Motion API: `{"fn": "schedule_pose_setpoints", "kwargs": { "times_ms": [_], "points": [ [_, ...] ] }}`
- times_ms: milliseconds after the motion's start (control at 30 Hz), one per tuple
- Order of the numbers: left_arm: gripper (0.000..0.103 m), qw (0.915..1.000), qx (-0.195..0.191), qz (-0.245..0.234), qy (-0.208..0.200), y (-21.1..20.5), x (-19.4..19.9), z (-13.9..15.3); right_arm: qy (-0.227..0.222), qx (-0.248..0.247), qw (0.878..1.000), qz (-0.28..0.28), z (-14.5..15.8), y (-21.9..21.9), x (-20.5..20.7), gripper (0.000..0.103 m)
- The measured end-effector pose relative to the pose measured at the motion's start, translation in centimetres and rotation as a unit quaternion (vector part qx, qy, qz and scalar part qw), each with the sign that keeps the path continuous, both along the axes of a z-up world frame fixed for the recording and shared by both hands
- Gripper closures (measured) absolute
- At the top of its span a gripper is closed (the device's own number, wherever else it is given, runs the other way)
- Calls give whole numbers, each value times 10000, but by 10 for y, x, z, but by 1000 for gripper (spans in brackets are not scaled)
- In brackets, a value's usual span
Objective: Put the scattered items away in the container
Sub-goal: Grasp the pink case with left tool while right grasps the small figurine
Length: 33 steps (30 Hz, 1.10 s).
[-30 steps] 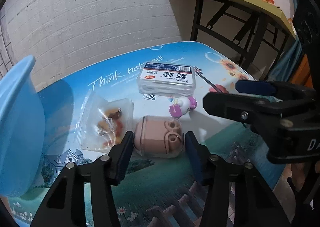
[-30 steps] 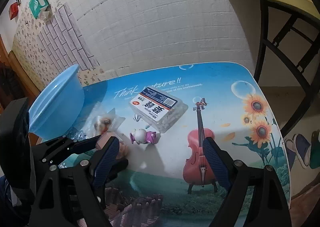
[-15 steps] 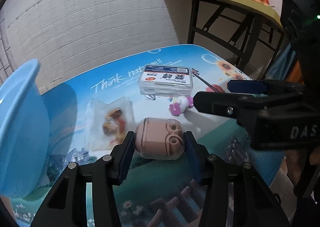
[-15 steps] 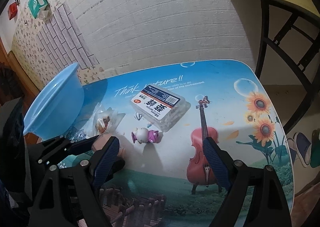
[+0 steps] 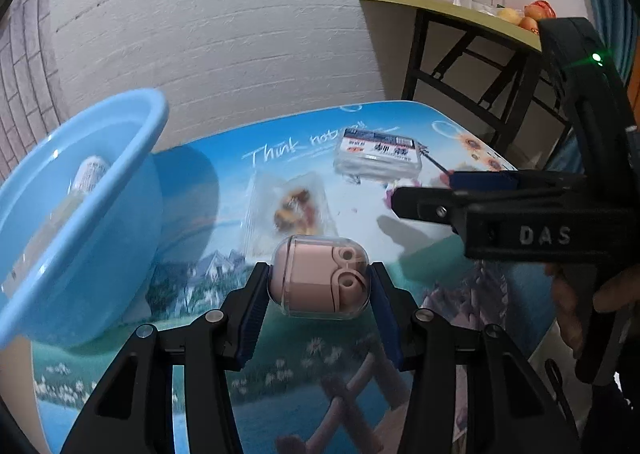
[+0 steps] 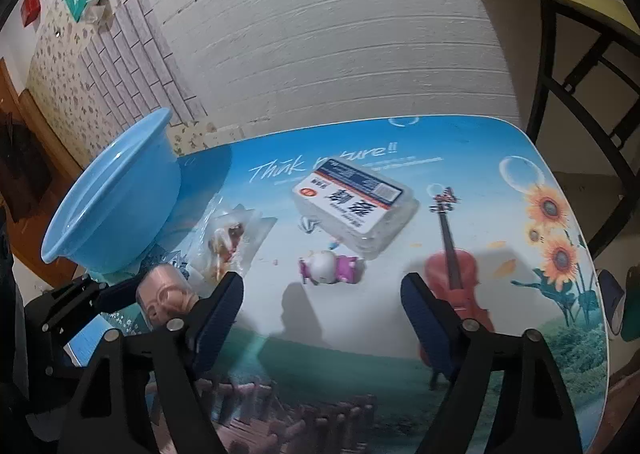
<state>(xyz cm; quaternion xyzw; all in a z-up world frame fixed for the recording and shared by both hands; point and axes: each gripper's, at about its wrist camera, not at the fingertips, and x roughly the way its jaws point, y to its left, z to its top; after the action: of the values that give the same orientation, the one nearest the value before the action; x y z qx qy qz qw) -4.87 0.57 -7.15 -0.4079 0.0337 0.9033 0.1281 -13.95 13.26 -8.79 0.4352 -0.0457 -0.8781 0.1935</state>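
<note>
My left gripper (image 5: 318, 290) is shut on a pink earbud case (image 5: 318, 282) in a clear cover and holds it above the table, right of the blue basin (image 5: 80, 205). The case also shows in the right wrist view (image 6: 166, 296). The basin (image 6: 116, 205) holds a small white bottle (image 5: 90, 173). My right gripper (image 6: 322, 318) is open and empty above the table, in front of a pink and white toy (image 6: 330, 268). A clear bag of snacks (image 6: 230, 242) and a clear plastic box with a label (image 6: 354, 205) lie on the table.
The table (image 6: 440, 374) has a printed picture cloth and stands against a white brick wall. A yellow shelf on black legs (image 5: 460, 13) with a pink kettle and fruit stands at the back right. The table's right edge drops off to the floor.
My left gripper has closed on the earbud case, lifted it off the table and moved it left toward the basin. The right gripper has stayed open and shifted slightly.
</note>
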Motion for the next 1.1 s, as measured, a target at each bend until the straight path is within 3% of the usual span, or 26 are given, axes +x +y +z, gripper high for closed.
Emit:
{"fn": "schedule_pose_setpoints", "kwargs": {
  "times_ms": [233, 400, 700, 967, 1100],
  "points": [
    [56, 9998, 153, 98, -66, -12, 6, -4, -92, 300, 9994, -118, -6, -15, -7, 24],
    [56, 9996, 233, 163, -76, -22, 7, -4, -207, 419, 9985, -282, -13, -20, -12, 38],
    [56, 9985, 431, 317, -96, -36, 7, -6, -48, 601, 9976, -335, -14, -23, -8, 54],
    [56, 9979, 538, 343, -89, -42, 9, -7, 159, 768, 9966, -262, -17, -23, -6, 57],
    [56, 9978, 546, 361, -111, -44, 9, -8, 240, 878, 9956, -208, -17, -24, -4, 67]
  ]
}}
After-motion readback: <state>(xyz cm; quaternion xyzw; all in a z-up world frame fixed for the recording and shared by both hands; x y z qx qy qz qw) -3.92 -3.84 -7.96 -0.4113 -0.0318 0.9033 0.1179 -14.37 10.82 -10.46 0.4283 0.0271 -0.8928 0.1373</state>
